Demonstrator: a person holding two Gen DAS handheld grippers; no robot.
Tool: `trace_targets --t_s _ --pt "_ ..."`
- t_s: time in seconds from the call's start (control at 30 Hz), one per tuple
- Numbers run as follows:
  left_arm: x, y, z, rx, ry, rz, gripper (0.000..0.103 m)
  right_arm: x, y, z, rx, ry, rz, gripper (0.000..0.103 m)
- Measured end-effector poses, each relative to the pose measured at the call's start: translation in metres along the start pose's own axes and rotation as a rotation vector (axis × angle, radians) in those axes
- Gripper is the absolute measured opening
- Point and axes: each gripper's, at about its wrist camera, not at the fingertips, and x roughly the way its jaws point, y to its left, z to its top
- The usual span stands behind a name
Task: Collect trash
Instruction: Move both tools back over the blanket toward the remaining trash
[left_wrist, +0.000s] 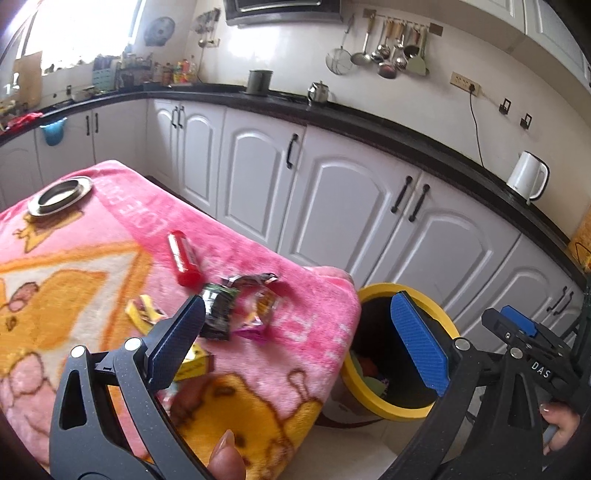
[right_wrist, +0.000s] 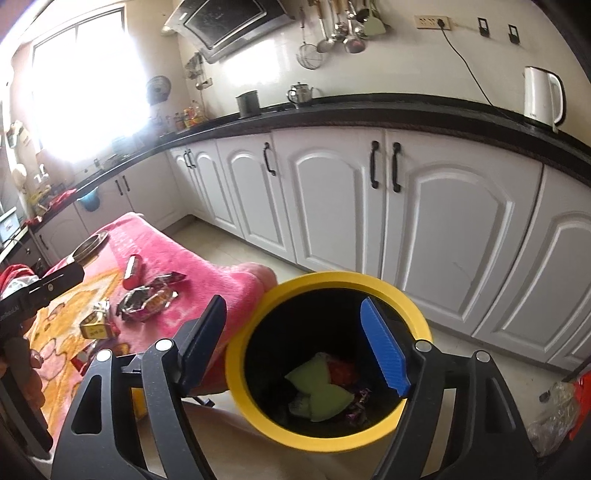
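Note:
My left gripper (left_wrist: 299, 332) is open and holds nothing, hovering over the right end of a table under a pink blanket (left_wrist: 295, 273). Before it on the blanket lie a red pack (left_wrist: 183, 258), a dark green wrapper (left_wrist: 218, 310), a clear and pink wrapper (left_wrist: 260, 308), a yellow wrapper (left_wrist: 142, 312) and a small yellow box (left_wrist: 194, 363). My right gripper (right_wrist: 295, 339) is open and empty above a black bin with a yellow rim (right_wrist: 332, 280) on the floor beside the table. In the bin lie a pale green piece (right_wrist: 321, 387) and a red wrapper (right_wrist: 343, 369).
A steel plate (left_wrist: 61, 194) sits at the table's far corner. White cabinets (right_wrist: 461, 229) under a black counter (right_wrist: 406, 110) run behind, with a white kettle (right_wrist: 543, 96) on top. A clear plastic bag (right_wrist: 554, 413) lies on the floor at the right.

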Motion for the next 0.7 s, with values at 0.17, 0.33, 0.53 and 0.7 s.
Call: trace_targets --t_s 0.17,0.33,0.53,0.7 --pt "-0.013 0.013 0.001 -0.003 -0.031 0.025 0.092 -0.003 0.017 0.004 -0.010 -0.005 0.032 0.073" --pt "-0.022 0.030 0.000 -0.022 -0.050 0.049 0.092 -0.002 0.036 0.007 -0.047 -0.006 0.056 0.074" --pt "-0.025 0.051 -0.002 -0.049 -0.057 0.079 0.092 0.003 0.058 0.009 -0.085 0.003 0.080 0.074" --pt "-0.024 0.071 -0.004 -0.086 -0.051 0.103 0.092 0.011 0.075 0.007 -0.118 0.018 0.102 0.074"
